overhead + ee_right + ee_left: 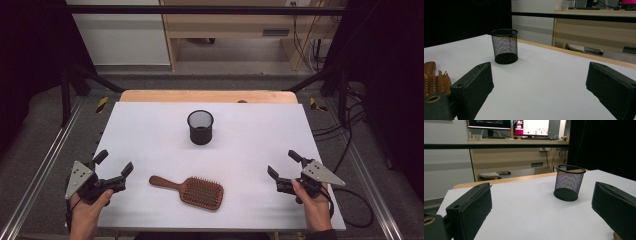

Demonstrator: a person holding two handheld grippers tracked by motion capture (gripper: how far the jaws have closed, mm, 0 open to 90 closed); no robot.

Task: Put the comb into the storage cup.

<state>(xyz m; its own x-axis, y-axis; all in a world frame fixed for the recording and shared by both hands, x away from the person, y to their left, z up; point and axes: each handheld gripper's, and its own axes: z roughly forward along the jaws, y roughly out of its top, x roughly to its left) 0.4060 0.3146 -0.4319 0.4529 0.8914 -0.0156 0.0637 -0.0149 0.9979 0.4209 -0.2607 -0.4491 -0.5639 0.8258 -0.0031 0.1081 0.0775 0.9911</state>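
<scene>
On the white table (150,135) two things stand in the way: the black mesh cup (200,127) upright near the middle toward the far edge, and the wooden hairbrush (191,189) lying flat near the front edge, bristles up, handle pointing to the left.

The left tool (113,162) sits at the front left corner with its jaws spread; bare table lies between it and the brush handle, and an open lane runs from it to the cup.

The right tool (283,164), jaws also apart, has bare table between it and the brush head, and a free diagonal to the cup.

Cup and brush lie well apart, with passable surface between them.
</scene>
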